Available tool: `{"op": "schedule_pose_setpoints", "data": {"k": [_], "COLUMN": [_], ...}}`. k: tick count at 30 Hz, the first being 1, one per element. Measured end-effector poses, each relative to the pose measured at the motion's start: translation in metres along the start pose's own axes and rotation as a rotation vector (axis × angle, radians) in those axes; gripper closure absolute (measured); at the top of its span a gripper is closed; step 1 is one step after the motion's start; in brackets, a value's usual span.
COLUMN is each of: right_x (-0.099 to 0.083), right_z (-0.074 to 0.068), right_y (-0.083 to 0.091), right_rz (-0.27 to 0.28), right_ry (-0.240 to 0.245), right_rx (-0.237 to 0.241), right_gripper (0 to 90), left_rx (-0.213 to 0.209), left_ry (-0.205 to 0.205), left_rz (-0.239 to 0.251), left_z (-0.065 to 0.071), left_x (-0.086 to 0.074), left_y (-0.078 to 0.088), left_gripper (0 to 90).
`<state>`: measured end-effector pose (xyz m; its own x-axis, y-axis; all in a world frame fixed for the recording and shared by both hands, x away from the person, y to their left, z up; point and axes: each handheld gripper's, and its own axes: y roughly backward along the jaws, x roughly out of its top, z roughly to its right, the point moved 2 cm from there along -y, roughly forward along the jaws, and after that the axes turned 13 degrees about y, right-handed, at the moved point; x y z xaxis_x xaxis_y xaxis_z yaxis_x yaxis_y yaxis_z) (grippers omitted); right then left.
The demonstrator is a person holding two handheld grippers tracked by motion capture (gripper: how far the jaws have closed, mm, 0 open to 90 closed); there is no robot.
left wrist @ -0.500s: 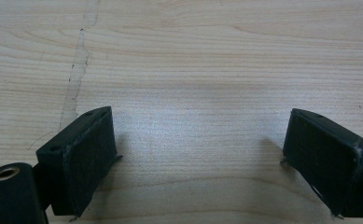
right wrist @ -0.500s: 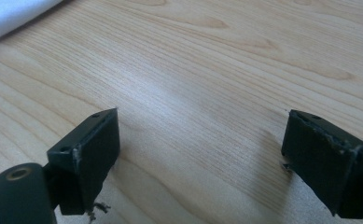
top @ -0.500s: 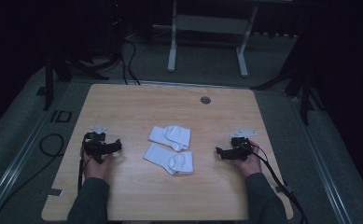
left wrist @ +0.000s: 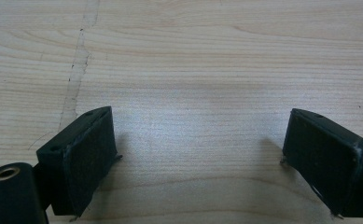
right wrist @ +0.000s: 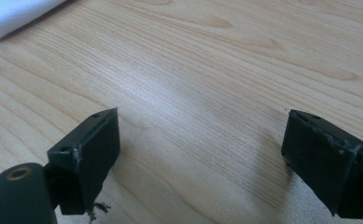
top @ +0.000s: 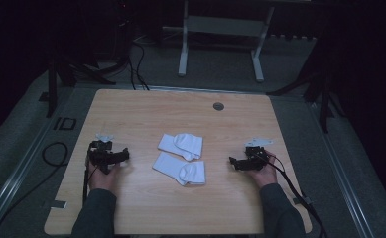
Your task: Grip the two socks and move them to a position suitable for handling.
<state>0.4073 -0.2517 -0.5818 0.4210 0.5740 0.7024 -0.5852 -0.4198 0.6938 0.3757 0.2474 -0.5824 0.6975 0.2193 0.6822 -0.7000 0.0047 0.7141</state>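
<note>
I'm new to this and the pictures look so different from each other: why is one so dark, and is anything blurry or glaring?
High view: dim, the room around the table nearly black, the socks the brightest thing, and soft in detail. Left gripper view: bright, a pale sheen on the wood, soft shadows beside the jaws. Right gripper view: crisp grain near the jaws, a sock corner blurred at top left.

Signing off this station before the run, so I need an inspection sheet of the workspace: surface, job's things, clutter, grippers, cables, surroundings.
Surface: light wooden table, round grommet near far edge.
Job's things: two white socks, far sock and near sock, side by side mid-table.
Clutter: nothing seen.
Grippers: left gripper and right gripper open, empty, flanking the socks.
Cables: right gripper cable; floor cable.
Surroundings: dark room, white stand behind.
</note>
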Motion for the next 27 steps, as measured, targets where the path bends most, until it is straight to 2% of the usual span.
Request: {"op": "schedule_pose_setpoints", "data": {"k": [1, 4, 7, 10, 20, 22, 27], "right_x": [0.000, 0.000, 0.001, 0.002, 0.010, 0.013, 0.017], "right_z": [0.000, -0.002, -0.002, -0.003, -0.012, -0.016, -0.023], "right_y": [0.000, 0.004, 0.007, 0.009, 0.023, 0.027, 0.033], "right_rz": [0.000, 0.000, -0.012, -0.013, -0.024, -0.032, -0.050], "right_ry": [0.000, -0.002, -0.006, -0.003, 0.059, 0.089, 0.125], "right_rx": [0.000, -0.003, 0.003, 0.012, 0.029, 0.031, 0.039], "right_gripper": [11.3, 22.8, 29.6, 31.1, 33.9, 34.2, 34.3], "left_rx": [0.000, 0.000, 0.000, 0.000, 0.000, 0.000, 0.000], "left_ry": [0.000, -0.001, 0.000, 0.000, 0.000, 0.000, -0.001], "left_rz": [0.000, 0.000, 0.000, 0.000, 0.000, 0.000, 0.000], "left_z": [0.000, 0.000, 0.000, 0.000, 0.000, 0.000, 0.000], "left_x": [0.000, 0.000, 0.000, 0.000, 0.000, 0.000, 0.000], "left_y": [0.000, 0.000, 0.000, 0.000, 0.000, 0.000, 0.000], "left_gripper": [9.5, 9.6, 9.6, 9.6, 9.6, 9.6, 9.6]}}
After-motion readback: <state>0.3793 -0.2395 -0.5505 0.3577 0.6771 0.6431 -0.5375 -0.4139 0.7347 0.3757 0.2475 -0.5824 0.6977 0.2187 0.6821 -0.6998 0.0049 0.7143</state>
